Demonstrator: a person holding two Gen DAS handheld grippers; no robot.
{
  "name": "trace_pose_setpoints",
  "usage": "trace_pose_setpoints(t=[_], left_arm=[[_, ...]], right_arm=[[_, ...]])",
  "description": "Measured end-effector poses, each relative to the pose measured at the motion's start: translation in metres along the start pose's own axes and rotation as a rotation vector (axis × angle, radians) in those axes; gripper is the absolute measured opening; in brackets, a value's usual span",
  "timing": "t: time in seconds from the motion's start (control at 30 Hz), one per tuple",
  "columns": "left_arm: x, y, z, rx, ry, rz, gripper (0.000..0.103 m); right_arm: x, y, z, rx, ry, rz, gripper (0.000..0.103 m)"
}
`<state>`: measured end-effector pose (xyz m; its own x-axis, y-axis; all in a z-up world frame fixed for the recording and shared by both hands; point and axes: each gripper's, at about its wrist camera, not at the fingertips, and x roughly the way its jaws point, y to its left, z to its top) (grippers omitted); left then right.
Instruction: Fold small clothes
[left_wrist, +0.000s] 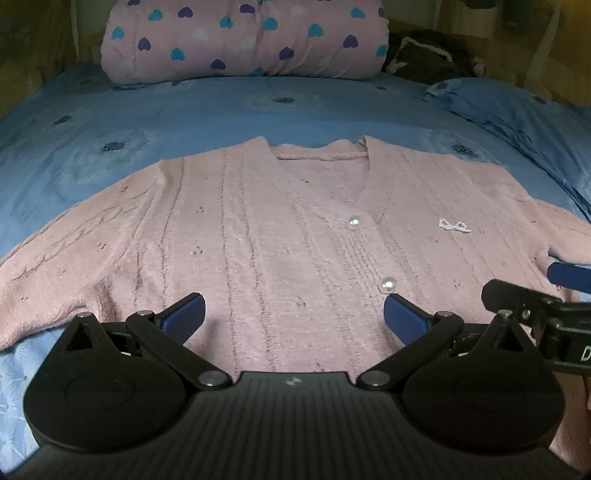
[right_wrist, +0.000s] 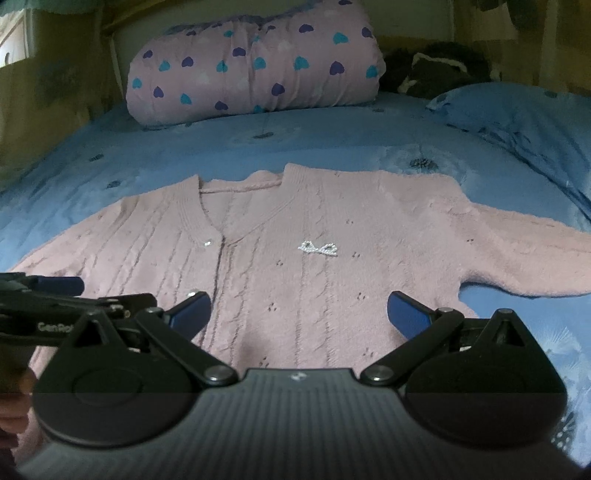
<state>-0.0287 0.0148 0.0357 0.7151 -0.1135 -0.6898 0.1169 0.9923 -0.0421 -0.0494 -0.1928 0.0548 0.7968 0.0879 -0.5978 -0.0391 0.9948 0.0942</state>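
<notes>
A pink knitted cardigan lies flat, front up, on the blue bedsheet, sleeves spread to both sides. It has pearl buttons and a small white bow on the chest. My left gripper hovers open over the lower hem, left of the button line, nothing between its blue fingers. My right gripper is open too, over the hem below the bow, and it also shows at the right edge of the left wrist view. The cardigan fills the middle of the right wrist view.
A pink pillow with blue and purple hearts lies at the head of the bed. A dark plush thing sits beside it, and a blue pillow at the right. Wooden bed sides close in the left.
</notes>
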Motion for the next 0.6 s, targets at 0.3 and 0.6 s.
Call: trace_pose_setpoints(t=[0.3,0.6], left_arm=[[0.001,0.009,0.004,-0.042,0.012,0.001,0.103],[0.006,0.014,0.005,-0.068,0.029,0.013,0.103]], right_arm=[[-0.001,-0.006,0.001,-0.031,0.008,0.010,0.103],[0.006,-0.040,0.015,-0.036,0.030,-0.061,0.103]])
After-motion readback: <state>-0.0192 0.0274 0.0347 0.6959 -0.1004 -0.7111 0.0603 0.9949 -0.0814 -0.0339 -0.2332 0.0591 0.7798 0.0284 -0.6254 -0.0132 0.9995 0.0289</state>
